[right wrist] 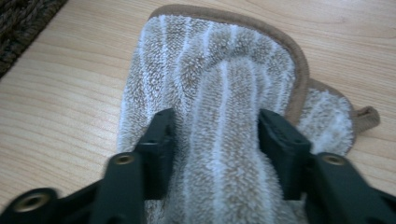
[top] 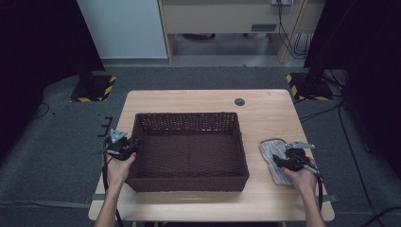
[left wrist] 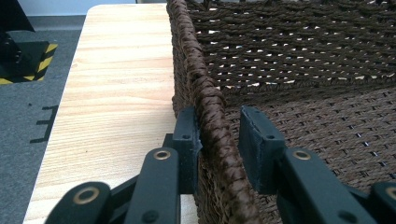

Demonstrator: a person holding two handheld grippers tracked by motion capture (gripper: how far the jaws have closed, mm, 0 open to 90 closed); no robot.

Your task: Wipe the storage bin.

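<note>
A dark brown woven basket stands in the middle of the wooden table, with nothing inside it. My left gripper is at its left wall. In the left gripper view that gripper stands open astride the basket's rim, the outer jaw touching the weave and the inner jaw a little off it. A folded beige-and-white striped towel with brown edging lies to the right of the basket. My right gripper rests on it; its open jaws flank a raised ridge of the towel.
A round dark grommet sits in the tabletop behind the basket. Bare wood runs left of the basket as far as the table edge. Black stands with yellow-black striped bases are on the carpet beyond the table.
</note>
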